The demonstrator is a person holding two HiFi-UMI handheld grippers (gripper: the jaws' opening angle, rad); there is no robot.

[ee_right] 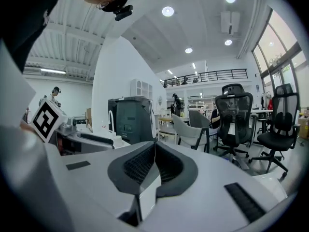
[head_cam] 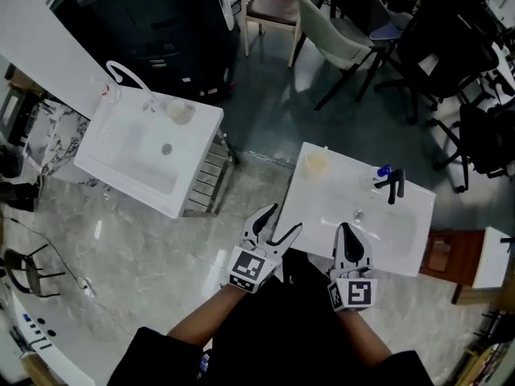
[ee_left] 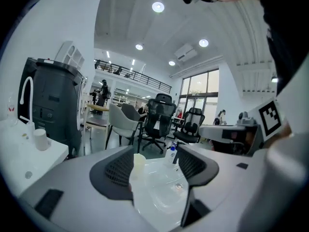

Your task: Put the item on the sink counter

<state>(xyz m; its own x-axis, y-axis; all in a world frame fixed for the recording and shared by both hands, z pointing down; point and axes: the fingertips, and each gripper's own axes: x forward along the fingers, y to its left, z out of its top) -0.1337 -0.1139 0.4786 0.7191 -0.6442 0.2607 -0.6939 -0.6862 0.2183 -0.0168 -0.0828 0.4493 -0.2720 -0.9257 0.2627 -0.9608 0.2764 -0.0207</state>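
We held both grippers low over the near edge of the white sink counter, neither one carrying anything. The left gripper had its jaws partly spread, and its own view showed only air between the dark ribbed pads. Through that gap we saw the counter well beyond the tips. The right gripper, just to the right of it, had its jaws pressed together with nothing caught in them; in its view the two pads met along a thin line.

The pale cup stood upright on the far left corner of the sink counter, well clear of both grippers. A black tap rose at the far right of the round basin, and a small bottle with a blue cap stood just beside the tap on its left. From the left gripper view the cup appeared to the left of the bottle.

Farther left, apart from this counter, stood a second white sink unit with a curved white tap and another pale cup on its far right corner. Behind it was a dark bin-like cabinet. A wooden chair and a grey chair stood on the far side of the floor.
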